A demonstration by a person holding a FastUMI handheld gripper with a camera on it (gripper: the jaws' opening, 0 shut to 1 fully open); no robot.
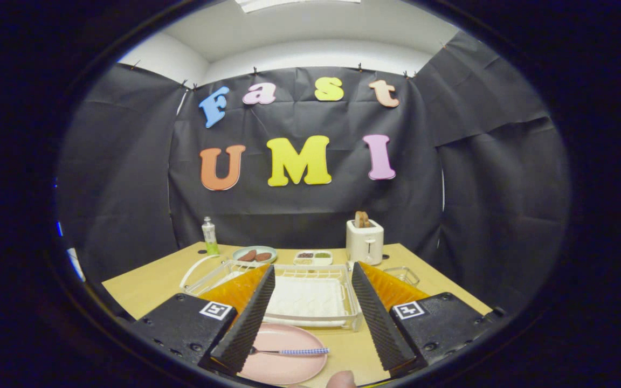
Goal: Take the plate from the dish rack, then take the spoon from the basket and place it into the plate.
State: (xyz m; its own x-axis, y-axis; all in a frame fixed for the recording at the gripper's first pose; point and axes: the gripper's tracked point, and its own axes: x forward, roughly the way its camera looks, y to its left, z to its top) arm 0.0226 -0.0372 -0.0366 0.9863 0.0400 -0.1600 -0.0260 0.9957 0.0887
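A white toaster (pixel 365 241) holding bread stood beside a small divided dish (pixel 314 257), a green-based bottle (pixel 209 236) and a plate (pixel 255 254) of perhaps sausages.

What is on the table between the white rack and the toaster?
In the gripper view, a small white divided dish of toppings sits between the white wire dish rack and the white toaster. The gripper is open.

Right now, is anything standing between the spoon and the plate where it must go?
Nothing visible does. The spoon already lies on the pink plate, between the open fingers of the gripper, in front of the dish rack.
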